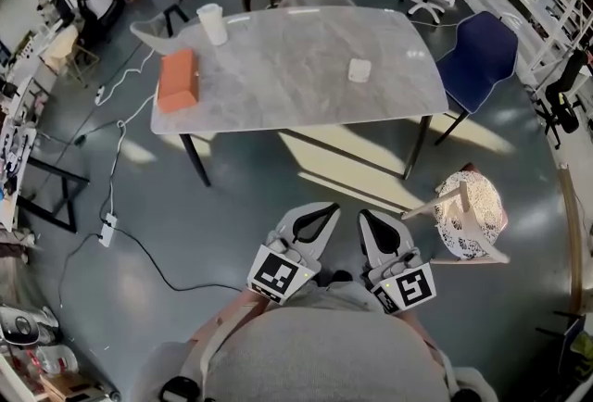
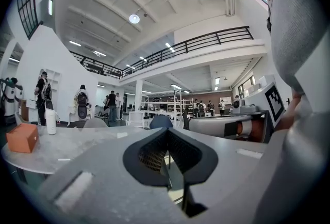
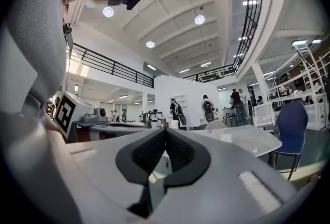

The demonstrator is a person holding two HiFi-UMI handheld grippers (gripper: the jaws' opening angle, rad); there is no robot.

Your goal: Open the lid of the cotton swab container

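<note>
The cotton swab container (image 1: pixel 359 69), small and pale, stands on the right half of the grey marble table (image 1: pixel 296 94), far ahead of both grippers. My left gripper (image 1: pixel 326 208) and right gripper (image 1: pixel 365 215) are held side by side close to my body, over the floor in front of the table, and both point level towards it. In the left gripper view the left gripper (image 2: pixel 166 131) has its dark pads pressed together with nothing between them. The right gripper (image 3: pixel 165 131) is shut and empty in the same way. The container (image 3: pixel 225 138) shows as a small pale block on the tabletop.
An orange box (image 1: pixel 177 79) and a tall white cup (image 1: pixel 212 23) stand on the table's left part. A blue chair (image 1: pixel 479 56) is at the table's right end, a white lattice stool (image 1: pixel 471 211) is to my right, and a cable with a power strip (image 1: pixel 108 230) lies on the floor at left.
</note>
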